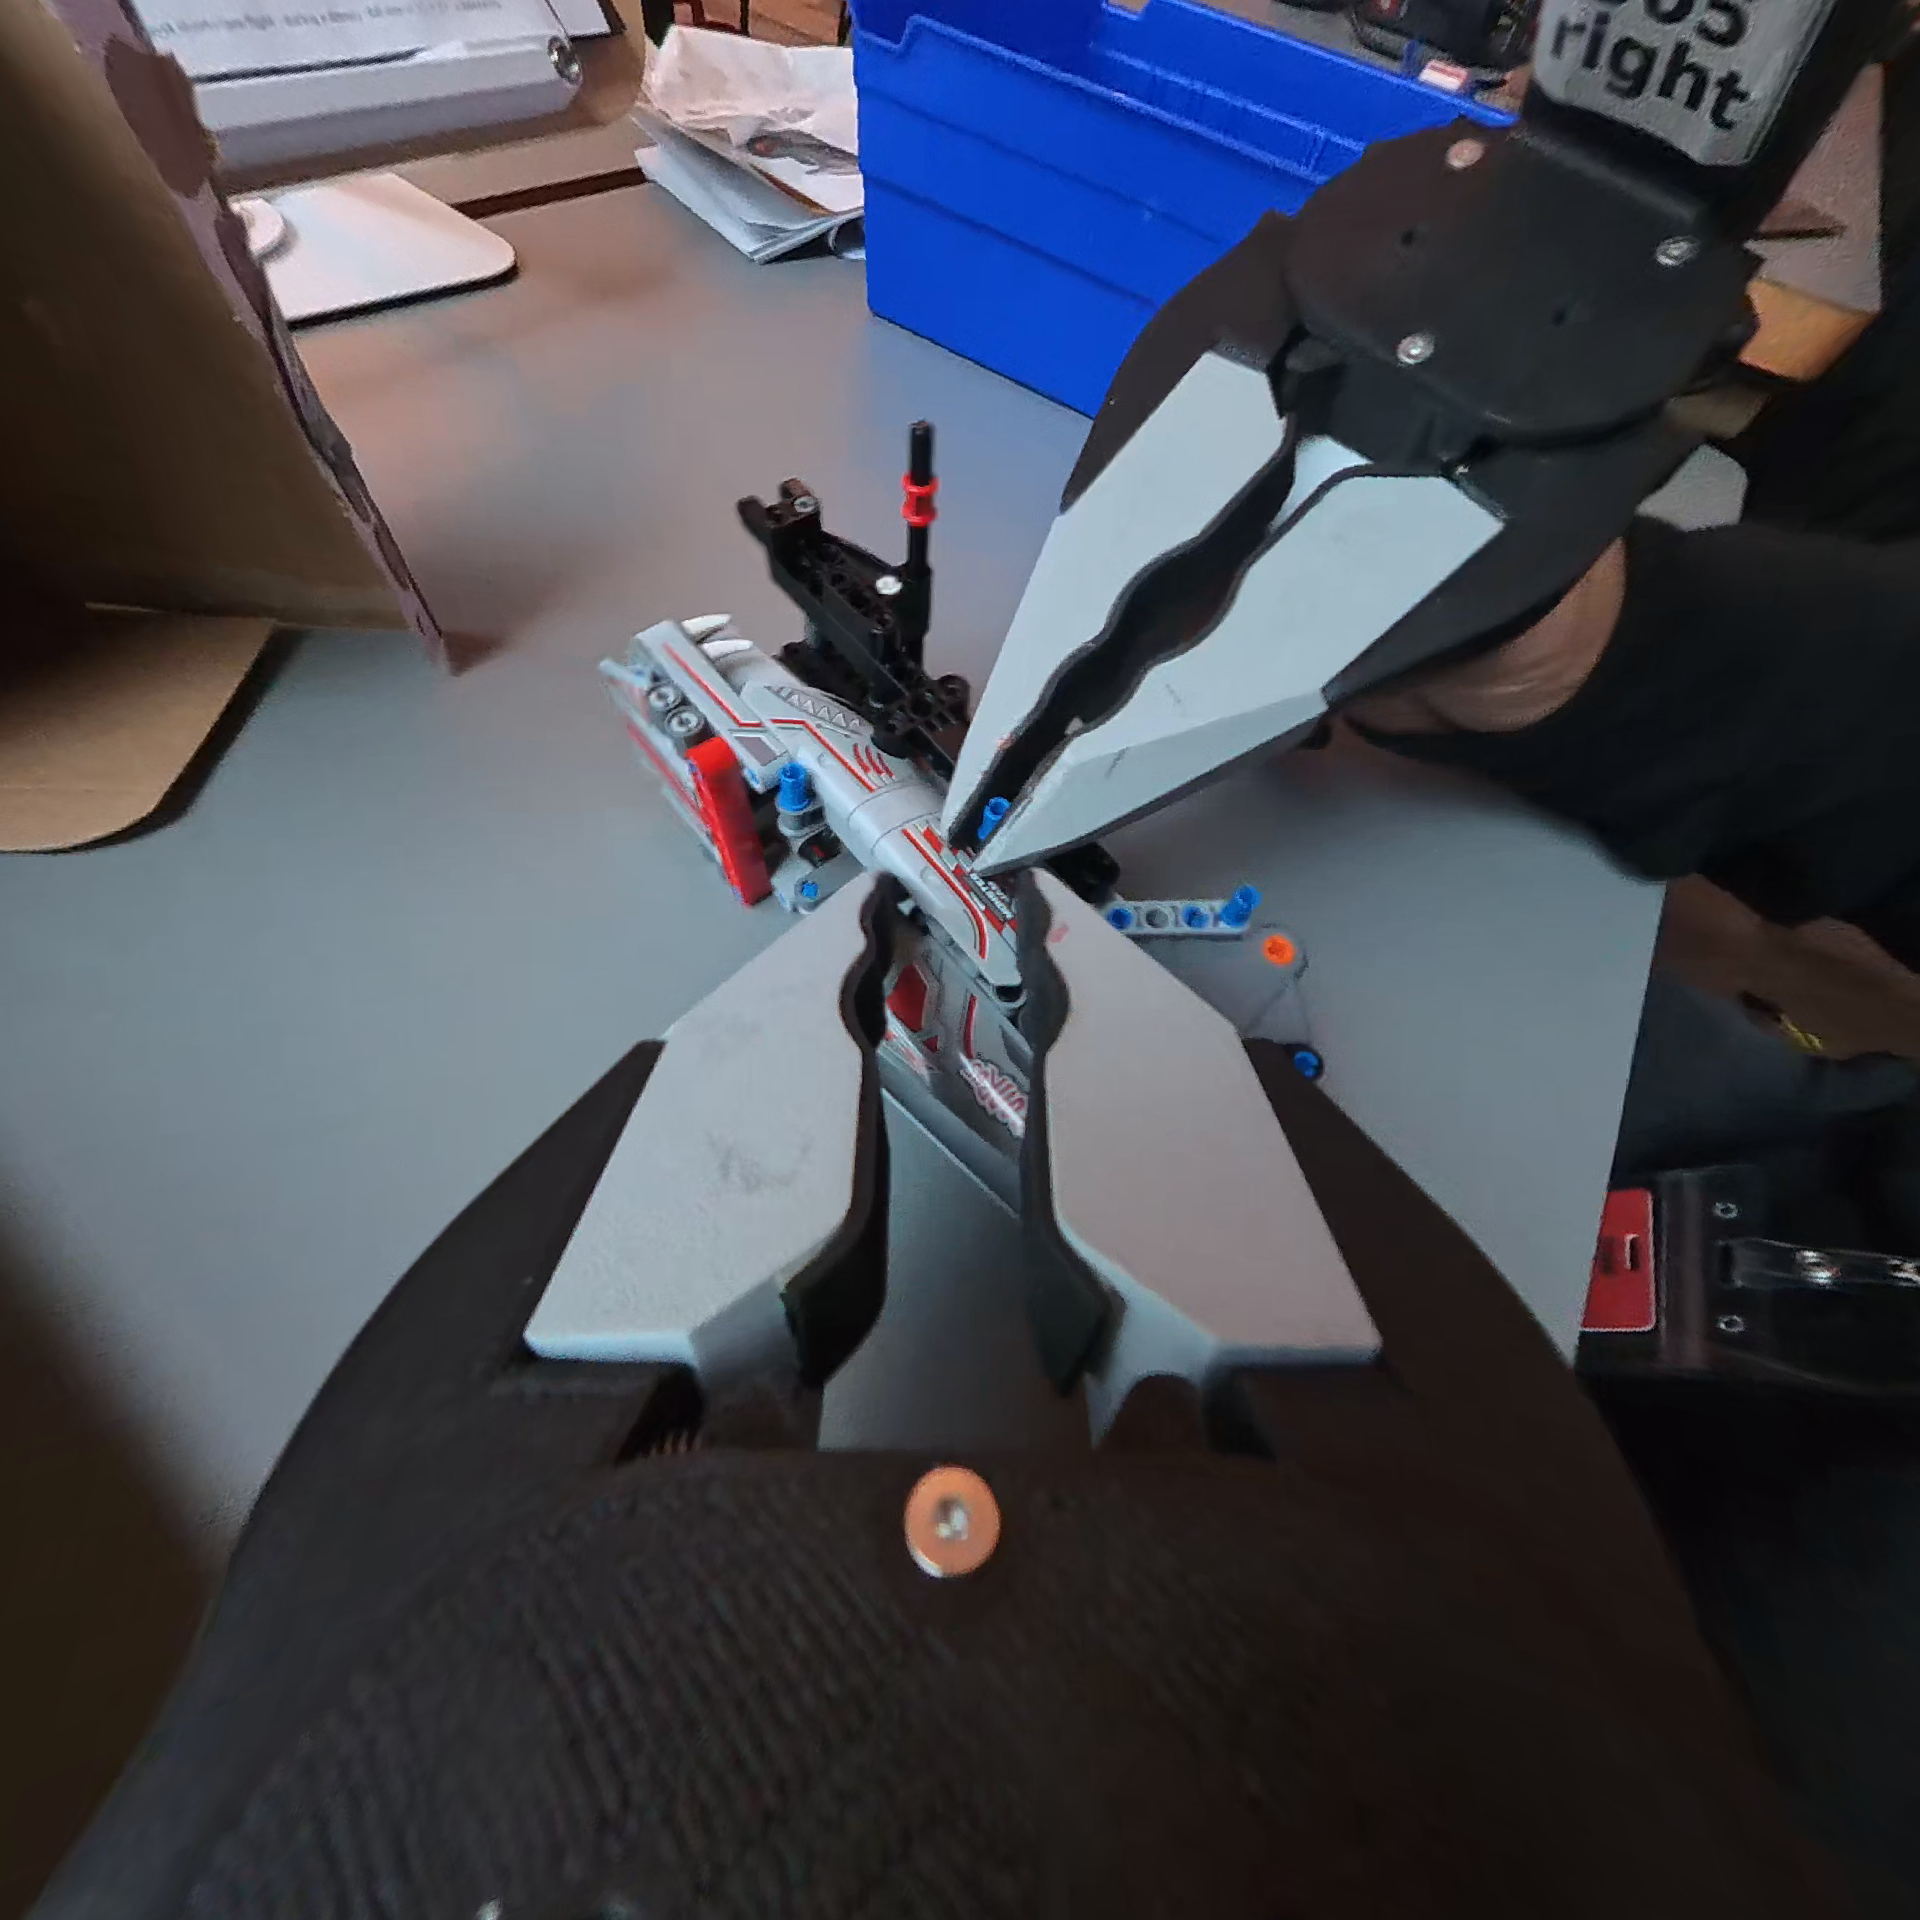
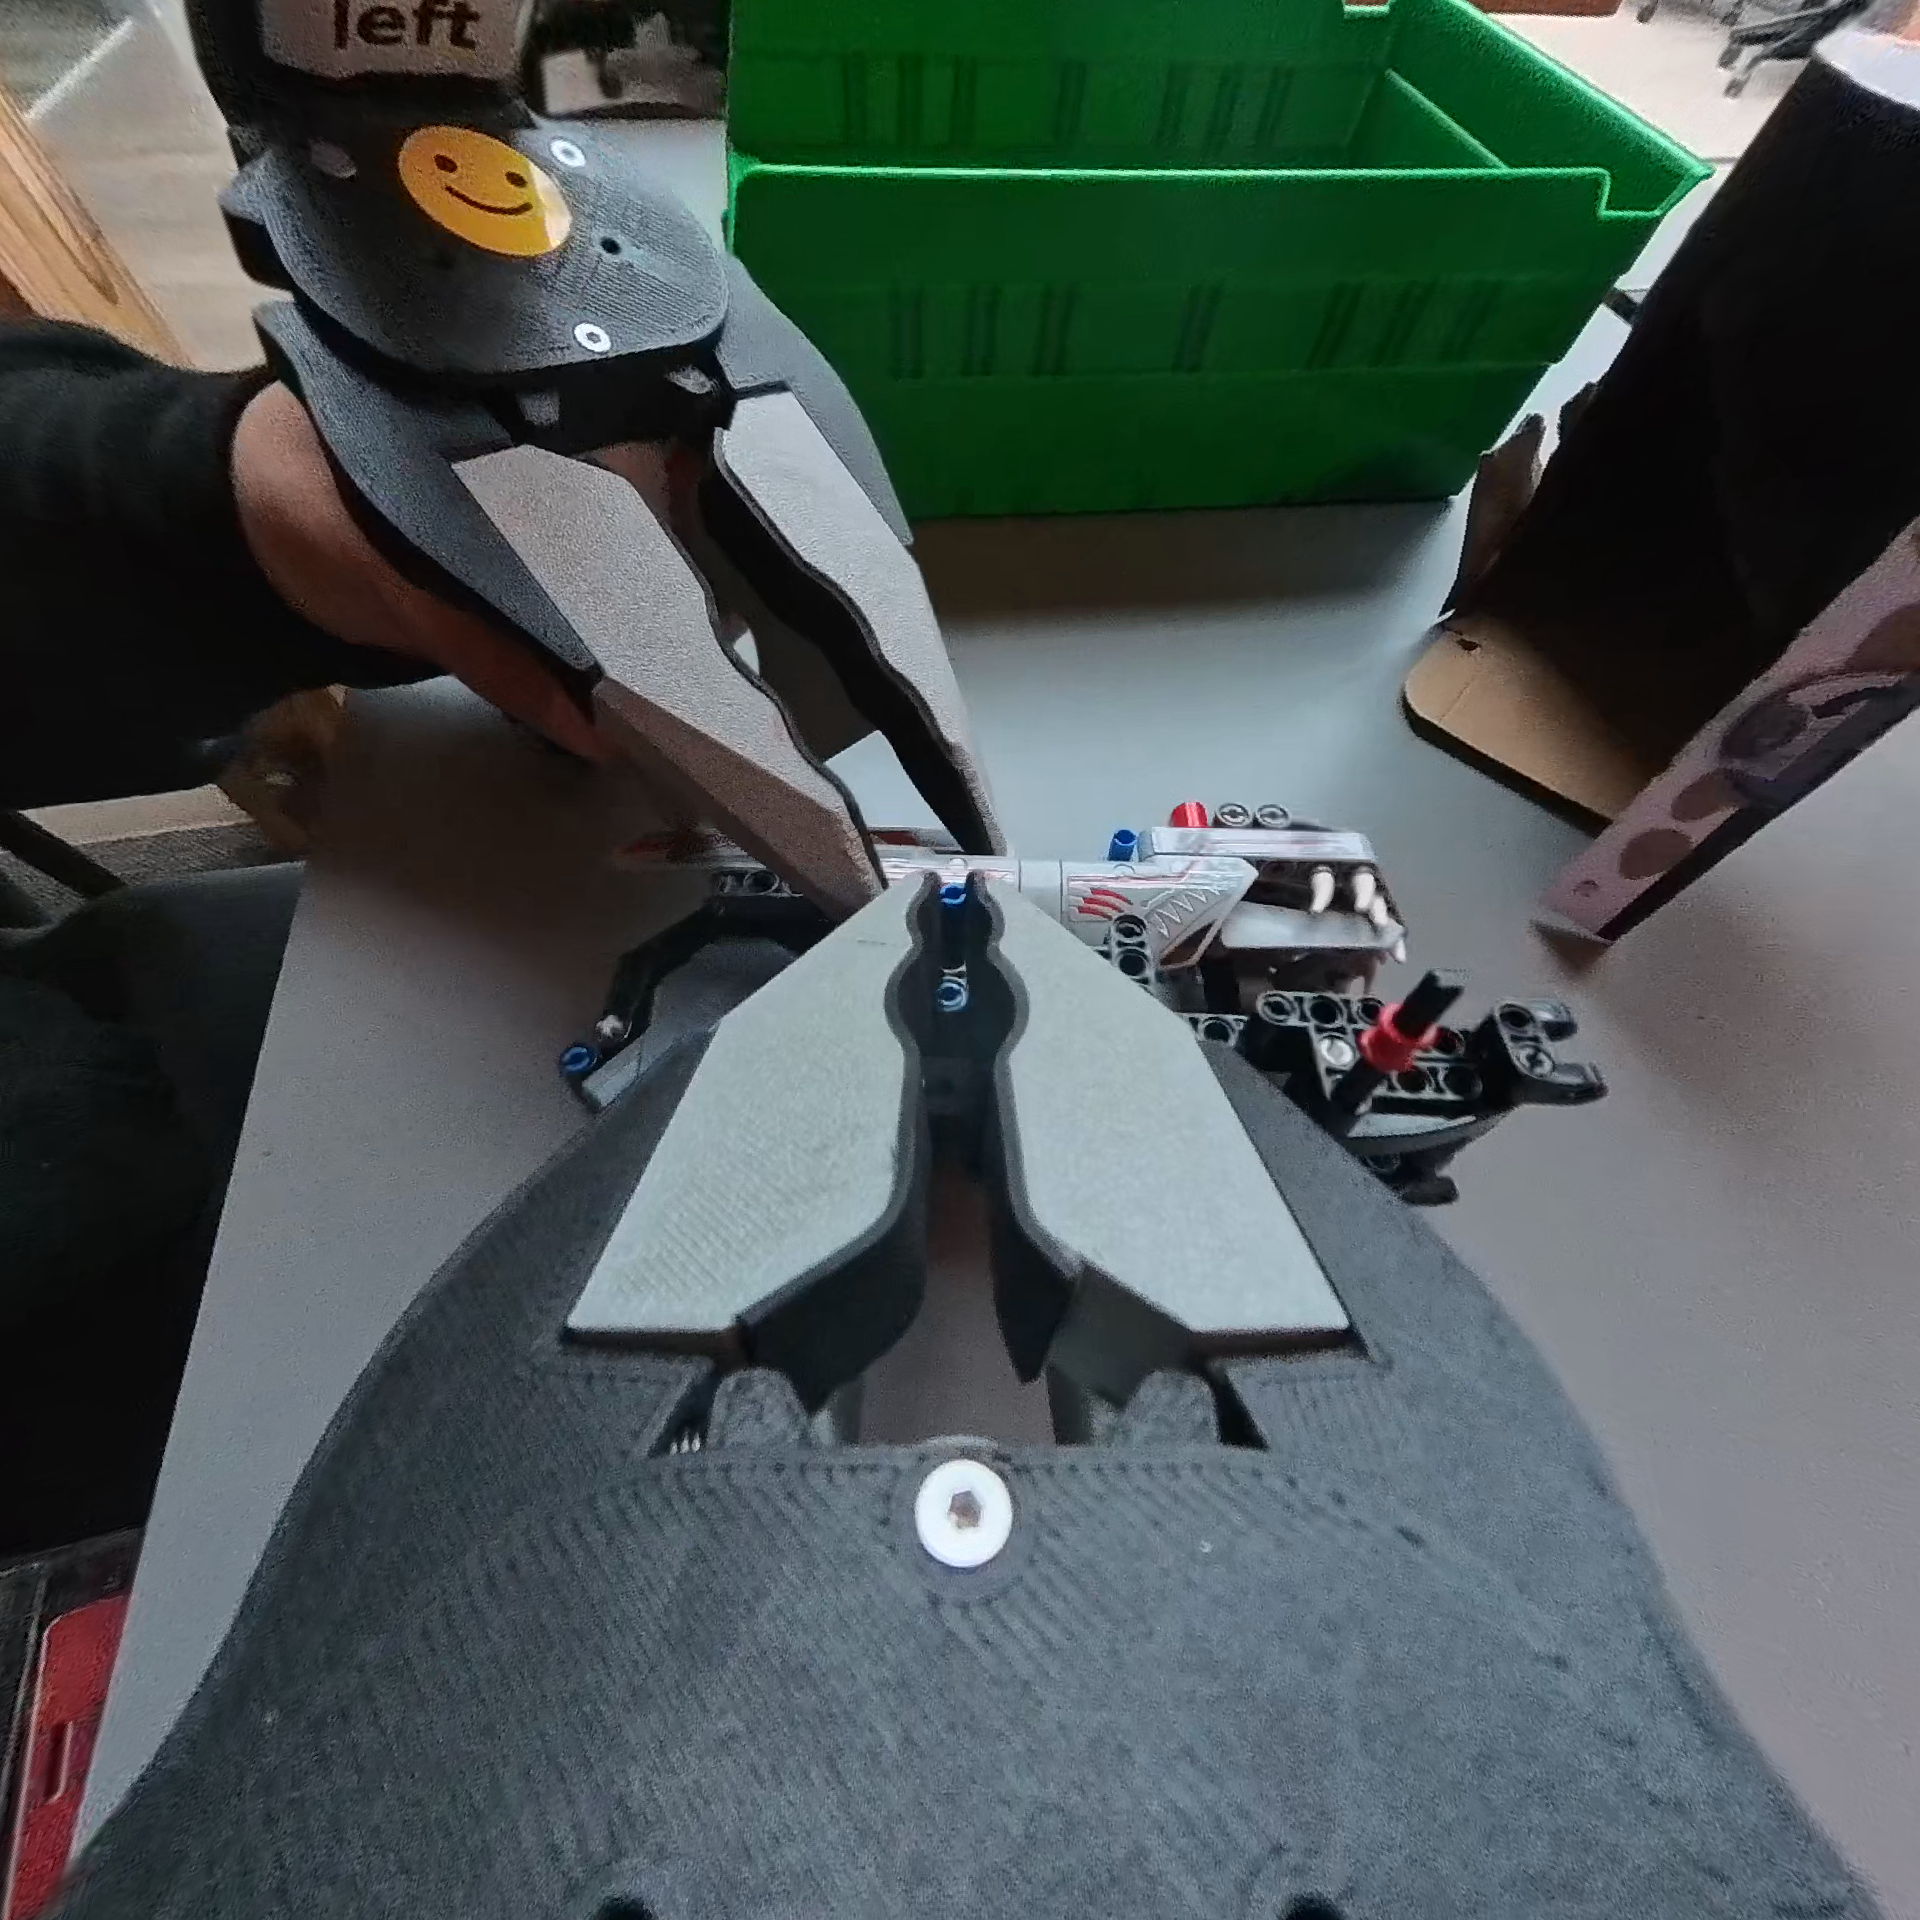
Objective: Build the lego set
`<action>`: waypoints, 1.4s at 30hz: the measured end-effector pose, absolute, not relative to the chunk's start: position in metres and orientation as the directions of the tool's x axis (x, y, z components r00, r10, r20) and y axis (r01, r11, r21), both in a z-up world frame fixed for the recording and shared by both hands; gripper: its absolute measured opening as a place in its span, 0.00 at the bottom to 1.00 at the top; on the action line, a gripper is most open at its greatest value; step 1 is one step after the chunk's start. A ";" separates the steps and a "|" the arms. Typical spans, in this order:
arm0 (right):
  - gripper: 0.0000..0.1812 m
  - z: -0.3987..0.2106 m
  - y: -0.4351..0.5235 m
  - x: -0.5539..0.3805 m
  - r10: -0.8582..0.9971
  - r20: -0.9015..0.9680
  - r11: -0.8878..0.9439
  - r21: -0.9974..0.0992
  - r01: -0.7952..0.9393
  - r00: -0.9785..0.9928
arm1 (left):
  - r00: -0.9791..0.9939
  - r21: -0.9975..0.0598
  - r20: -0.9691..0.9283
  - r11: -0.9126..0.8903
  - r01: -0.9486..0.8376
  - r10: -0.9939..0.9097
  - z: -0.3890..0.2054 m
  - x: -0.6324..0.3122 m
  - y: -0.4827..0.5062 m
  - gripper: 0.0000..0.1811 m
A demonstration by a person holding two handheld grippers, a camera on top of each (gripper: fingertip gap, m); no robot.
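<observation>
Green bin (image 2: 1143, 260) shows only behind right tongs (image 2: 951, 894); blue bin (image 1: 1039, 208) only leftward.

Left gripper (image 1: 951, 894): fingers narrowly parted, clamping the model's near end.
Right gripper (image 2: 948, 888): fingers almost together, tips pinching a small blue pin.

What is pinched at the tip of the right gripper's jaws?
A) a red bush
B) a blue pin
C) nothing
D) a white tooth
B: the right gripper is closed on a small blue pin, poised over the grey lego model that the left gripper grips.
</observation>
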State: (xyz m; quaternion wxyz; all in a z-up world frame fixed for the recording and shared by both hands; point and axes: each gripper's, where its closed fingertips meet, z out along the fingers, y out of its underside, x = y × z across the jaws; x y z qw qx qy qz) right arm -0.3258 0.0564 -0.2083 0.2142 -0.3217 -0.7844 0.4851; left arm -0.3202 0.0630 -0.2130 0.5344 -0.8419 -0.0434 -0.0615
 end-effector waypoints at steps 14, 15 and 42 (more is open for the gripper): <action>0.00 -0.175 0.056 -0.328 0.713 -0.095 0.103 -0.966 0.237 -0.695 | 0.984 -0.823 0.116 -0.541 0.173 0.138 -0.235 -0.346 0.046 0.00; 0.00 -0.174 0.057 -0.327 0.712 -0.100 0.091 -0.968 0.232 -0.695 | 0.982 -0.826 0.122 -0.534 0.181 0.144 -0.232 -0.347 0.045 0.00; 0.07 -0.201 0.065 -0.322 0.744 -0.066 0.183 -0.937 0.297 -0.665 | 0.983 -0.869 0.182 -0.463 0.175 0.030 -0.215 -0.316 0.060 0.10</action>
